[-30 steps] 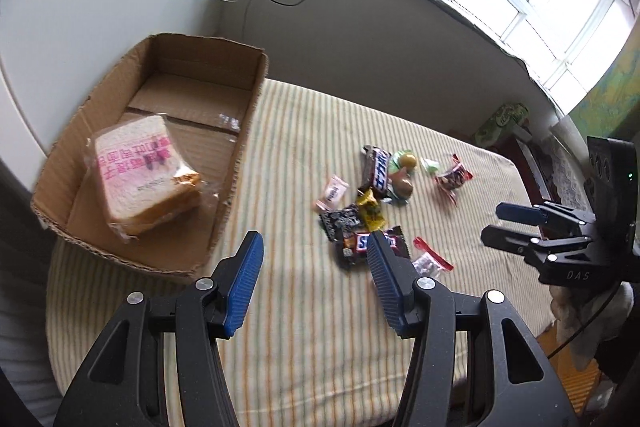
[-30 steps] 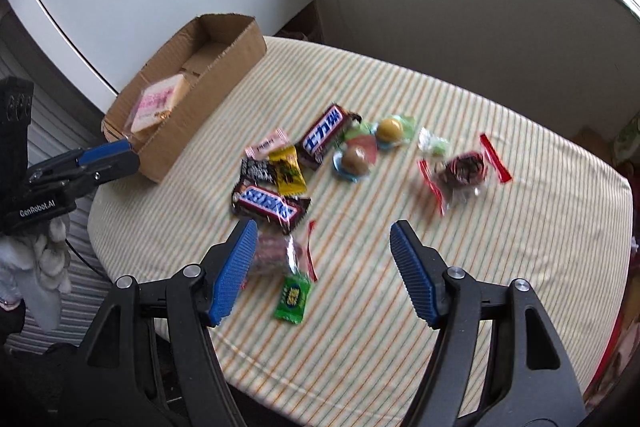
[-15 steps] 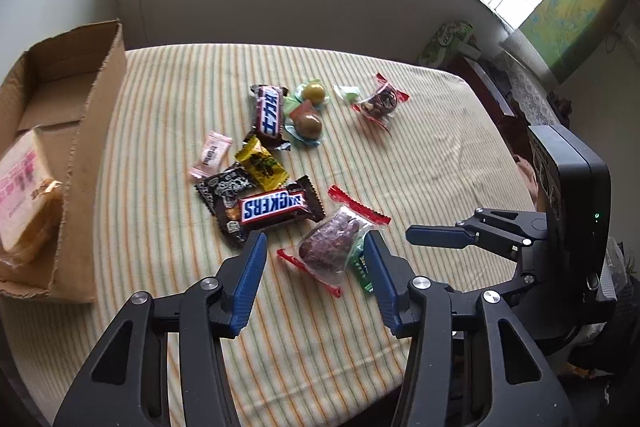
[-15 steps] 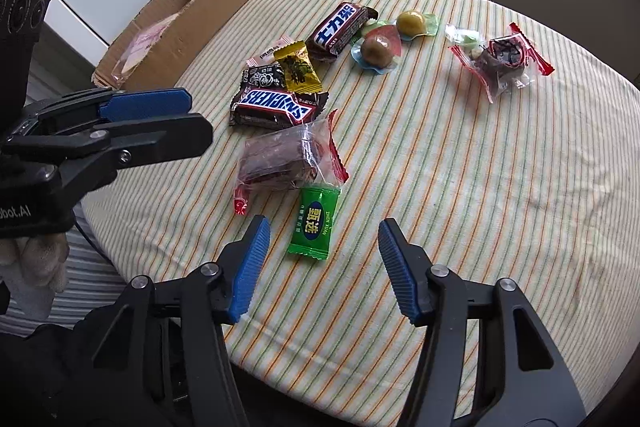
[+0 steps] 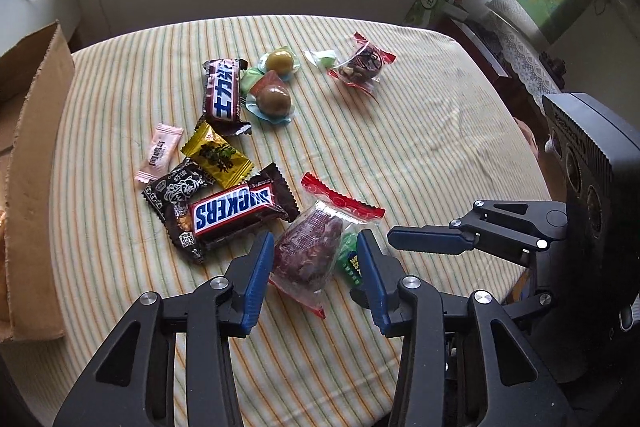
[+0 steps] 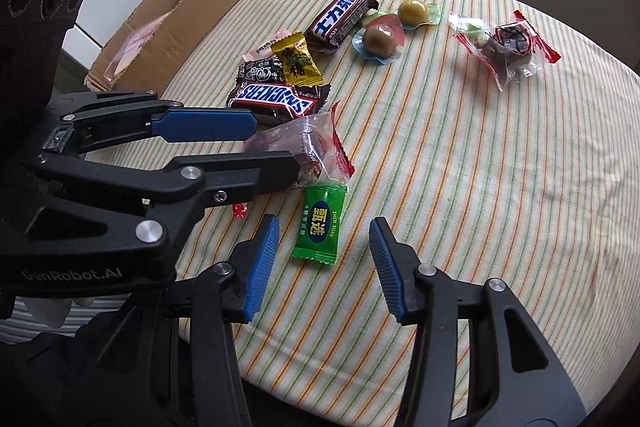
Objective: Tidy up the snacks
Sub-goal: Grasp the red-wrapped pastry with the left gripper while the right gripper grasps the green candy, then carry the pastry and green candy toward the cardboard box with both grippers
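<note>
On the striped tablecloth [image 5: 400, 131] lies a clear packet of reddish-brown snack [image 5: 308, 251] with a red zigzag edge. My left gripper [image 5: 314, 247] straddles it, its jaws closing, and the blue pads stand just off the wrapper. The right wrist view shows the same gripper [image 6: 276, 147] around the packet [image 6: 308, 139]. A green candy [image 6: 320, 227] lies between the fingertips of my right gripper [image 6: 323, 227], whose jaws are closing without touching it. A Snickers bar [image 5: 232, 211] lies just left of the packet.
A cardboard box [image 5: 32, 167] stands at the table's left edge, holding a bagged sandwich [image 6: 132, 47]. Further back lie a second chocolate bar [image 5: 222, 91], yellow [image 5: 216, 155], pink [image 5: 158, 151] and black [image 5: 176, 187] candies, two round sweets [image 5: 274, 99] and a nut packet [image 5: 360, 67].
The left gripper swung right from the box to the red-edged packet and sank. The right gripper came down over the green candy. Both pairs of jaws narrowed.
</note>
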The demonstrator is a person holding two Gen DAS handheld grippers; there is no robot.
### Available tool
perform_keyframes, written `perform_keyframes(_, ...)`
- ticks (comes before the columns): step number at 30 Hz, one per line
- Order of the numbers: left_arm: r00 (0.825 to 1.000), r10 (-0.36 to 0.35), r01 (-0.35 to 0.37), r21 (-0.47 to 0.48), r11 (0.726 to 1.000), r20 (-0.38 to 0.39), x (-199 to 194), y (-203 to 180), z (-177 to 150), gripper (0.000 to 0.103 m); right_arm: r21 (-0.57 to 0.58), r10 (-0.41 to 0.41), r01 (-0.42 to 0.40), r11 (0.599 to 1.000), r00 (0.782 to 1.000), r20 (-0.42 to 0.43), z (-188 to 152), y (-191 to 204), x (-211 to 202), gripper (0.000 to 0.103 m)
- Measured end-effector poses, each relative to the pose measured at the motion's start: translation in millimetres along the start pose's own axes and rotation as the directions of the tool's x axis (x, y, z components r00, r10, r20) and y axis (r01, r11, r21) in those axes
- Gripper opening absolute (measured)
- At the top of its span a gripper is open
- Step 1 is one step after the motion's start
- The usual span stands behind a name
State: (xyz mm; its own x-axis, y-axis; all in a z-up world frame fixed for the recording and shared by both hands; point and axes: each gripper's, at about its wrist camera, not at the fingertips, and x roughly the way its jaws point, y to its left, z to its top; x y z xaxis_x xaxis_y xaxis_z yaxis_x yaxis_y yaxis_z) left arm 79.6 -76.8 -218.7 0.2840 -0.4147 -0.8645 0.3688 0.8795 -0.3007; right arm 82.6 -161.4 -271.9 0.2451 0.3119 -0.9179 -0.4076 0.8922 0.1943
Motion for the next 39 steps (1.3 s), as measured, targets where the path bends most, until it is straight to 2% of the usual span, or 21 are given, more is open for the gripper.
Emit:
perform_keyframes(4, 1.000, -0.005, 0.005, -0.011, 1.000, -0.011, 4, 6, 0, 0.040, -0.004, -0.013, 0.013, 1.000, 1.000, -0.010, 2, 2, 7, 0.047)
perform_keyframes(5, 1.000, -0.003, 0.003, -0.007, 1.000, -0.013, 5, 6, 0, 0.040, -0.003, -0.026, 0.026, 1.000, 0.999, -0.045, 3, 1, 8, 0.046)
perform_keyframes(9, 1.000, 0.001, -0.001, -0.001, 1.000, -0.031, 12, 6, -4, 0.038, -0.004, -0.044, 0.043, 0.999, 0.998, -0.045, 5, 3, 10, 0.043)
perform_keyframes(12, 0.999, -0.026, 0.025, -0.039, 0.999, -0.027, 14, 11, -7, 0.034, -0.021, -0.060, 0.059, 0.998, 0.997, -0.046, 7, 4, 11, 0.040)
perform_keyframes(16, 0.999, -0.029, 0.028, -0.054, 0.998, -0.015, 12, 12, -8, 0.033, -0.029, -0.083, 0.081, 0.996, 0.995, -0.048, 8, 1, 11, 0.027)
perform_keyframes(23, 1.000, -0.026, 0.025, -0.064, 0.998, -0.008, 7, 11, -13, 0.032, -0.005, -0.068, 0.067, 0.998, 0.997, -0.046, 7, -8, 7, 0.020)
perform_keyframes(25, 1.000, -0.026, 0.026, -0.067, 0.997, -0.007, 5, 11, -15, 0.032, 0.011, -0.058, 0.058, 0.998, 0.997, -0.044, 5, -11, 5, 0.012)
perform_keyframes(28, 1.000, -0.024, 0.023, -0.081, 0.996, -0.001, 3, 10, -17, 0.032, 0.022, -0.038, 0.039, 0.999, 0.998, -0.055, 3, -16, 4, 0.012)
perform_keyframes(32, 1.000, -0.021, 0.021, -0.100, 0.995, 0.005, 2, 12, -20, 0.032, 0.035, -0.054, 0.056, 0.998, 0.996, -0.067, 7, -17, 5, 0.014)
perform_keyframes(34, 1.000, -0.022, 0.023, -0.110, 0.994, 0.018, -3, 13, -21, 0.032, 0.023, -0.063, 0.065, 0.998, 0.996, -0.063, 11, -11, 9, 0.024)
perform_keyframes(36, 0.999, -0.024, 0.028, -0.118, 0.993, 0.031, -8, 14, -22, 0.031, -0.001, -0.091, 0.091, 0.996, 0.994, -0.063, 14, -4, 12, 0.030)
perform_keyframes(37, 0.999, -0.024, 0.028, -0.121, 0.992, 0.037, -11, 15, -23, 0.031, -0.015, -0.094, 0.093, 0.996, 0.994, -0.062, 16, 0, 14, 0.036)
perform_keyframes(39, 0.999, -0.020, 0.026, -0.132, 0.991, 0.048, -15, 17, -25, 0.031, -0.048, -0.113, 0.110, 0.993, 0.992, -0.061, 18, 7, 17, 0.039)
